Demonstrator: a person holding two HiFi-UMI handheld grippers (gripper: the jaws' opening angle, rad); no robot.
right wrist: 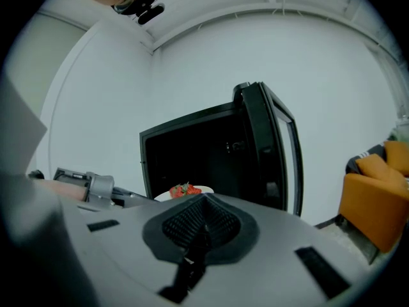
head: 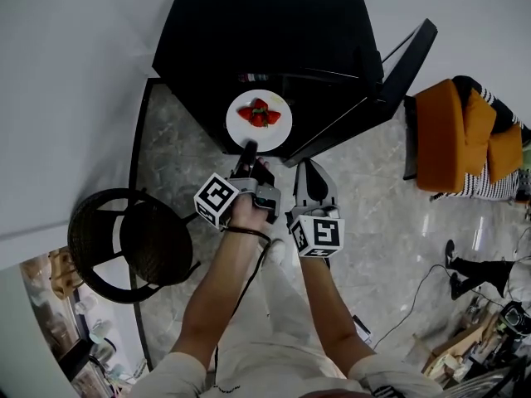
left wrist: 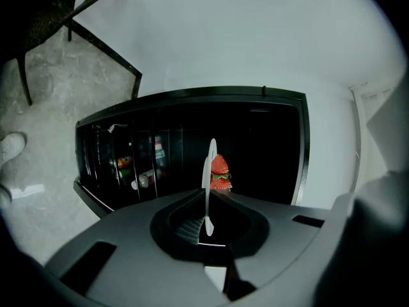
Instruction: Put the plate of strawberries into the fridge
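Head view | left gripper — jaws clamp plate rim | fridge open

In the head view the fridge is hiding its inside under its own black top, and the left gripper is covering the plate rim at 6 o'clock. In the left gripper view the plate is showing edge-on, its face hidden. The small items at 9 o'clock, perhaps bottles, are staying too small to tell. In the right gripper view the orange chair is running off the frame at 3 o'clock.
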